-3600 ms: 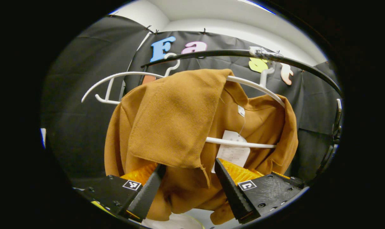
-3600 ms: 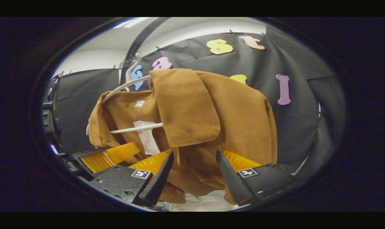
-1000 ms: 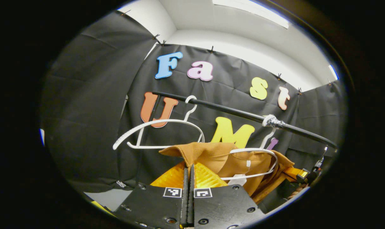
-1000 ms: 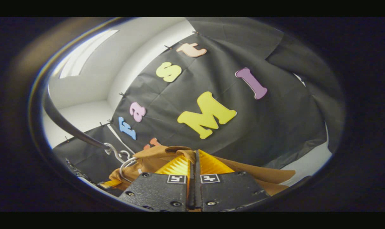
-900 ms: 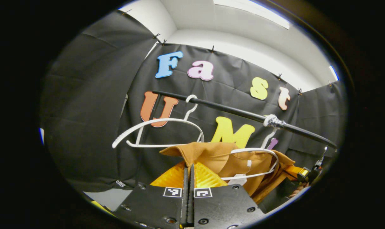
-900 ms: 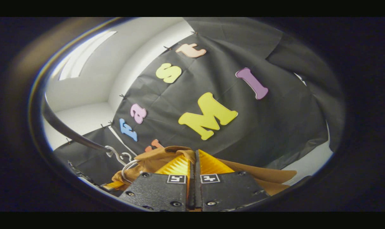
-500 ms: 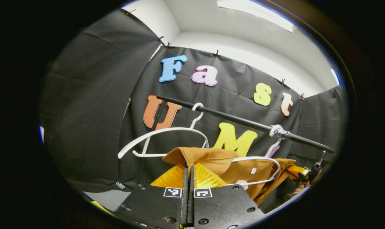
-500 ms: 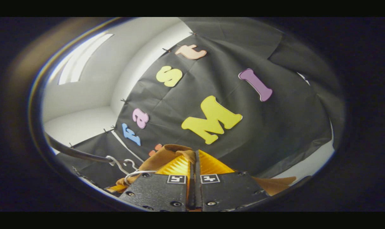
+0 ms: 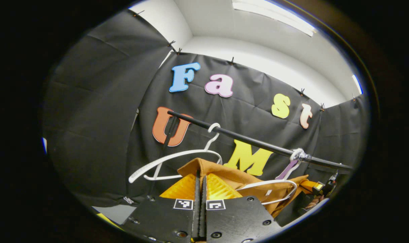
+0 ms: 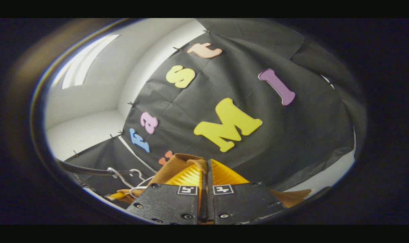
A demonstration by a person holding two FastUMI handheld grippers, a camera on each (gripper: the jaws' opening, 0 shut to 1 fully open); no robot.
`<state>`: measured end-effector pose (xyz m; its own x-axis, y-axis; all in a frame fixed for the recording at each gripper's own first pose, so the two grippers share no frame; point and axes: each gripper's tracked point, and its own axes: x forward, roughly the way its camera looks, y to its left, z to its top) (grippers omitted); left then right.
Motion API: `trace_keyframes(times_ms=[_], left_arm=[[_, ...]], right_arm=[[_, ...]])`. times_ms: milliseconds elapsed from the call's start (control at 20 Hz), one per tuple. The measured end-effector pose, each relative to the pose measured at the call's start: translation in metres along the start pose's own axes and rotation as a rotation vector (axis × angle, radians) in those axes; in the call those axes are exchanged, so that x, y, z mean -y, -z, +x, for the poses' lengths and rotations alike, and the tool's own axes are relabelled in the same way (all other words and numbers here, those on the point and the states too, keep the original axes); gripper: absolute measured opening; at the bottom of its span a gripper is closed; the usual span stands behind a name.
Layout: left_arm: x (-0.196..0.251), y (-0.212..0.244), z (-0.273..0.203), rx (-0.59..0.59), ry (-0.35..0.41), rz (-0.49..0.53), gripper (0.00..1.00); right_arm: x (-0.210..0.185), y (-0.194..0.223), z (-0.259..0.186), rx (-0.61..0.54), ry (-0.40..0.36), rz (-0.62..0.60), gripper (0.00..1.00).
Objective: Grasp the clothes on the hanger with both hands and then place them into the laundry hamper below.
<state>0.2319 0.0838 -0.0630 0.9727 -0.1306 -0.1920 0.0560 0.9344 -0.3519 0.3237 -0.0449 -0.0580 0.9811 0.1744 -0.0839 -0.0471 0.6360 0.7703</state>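
Each hand-held gripper, left and right, is clamped on the brown garment

Garment: brown woven cloth, bunched and peaked at the top.
Hold: pinched in the closed fingers of the left gripper; in the right gripper view, a fold of the same cloth is pinched by the right gripper.
Hanger: white plastic hanger, partly inside the garment, hook on the black rail.
Hamper: cannot tell.
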Motion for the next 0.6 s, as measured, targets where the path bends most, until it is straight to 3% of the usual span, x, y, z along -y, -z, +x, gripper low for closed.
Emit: trace_keyframes(times_ms=[250,600], left_arm=[[-0.008,-0.011,0.017,-0.006,0.005,0.078,0.01],[-0.028,0.023,0.031,-0.102,0.019,0.058,0.02]], right_arm=[[0.000,0.004,0.024,-0.050,-0.017,-0.043,0.04],[0.034,0.031,0.046,-0.142,0.029,-0.027,0.02]])
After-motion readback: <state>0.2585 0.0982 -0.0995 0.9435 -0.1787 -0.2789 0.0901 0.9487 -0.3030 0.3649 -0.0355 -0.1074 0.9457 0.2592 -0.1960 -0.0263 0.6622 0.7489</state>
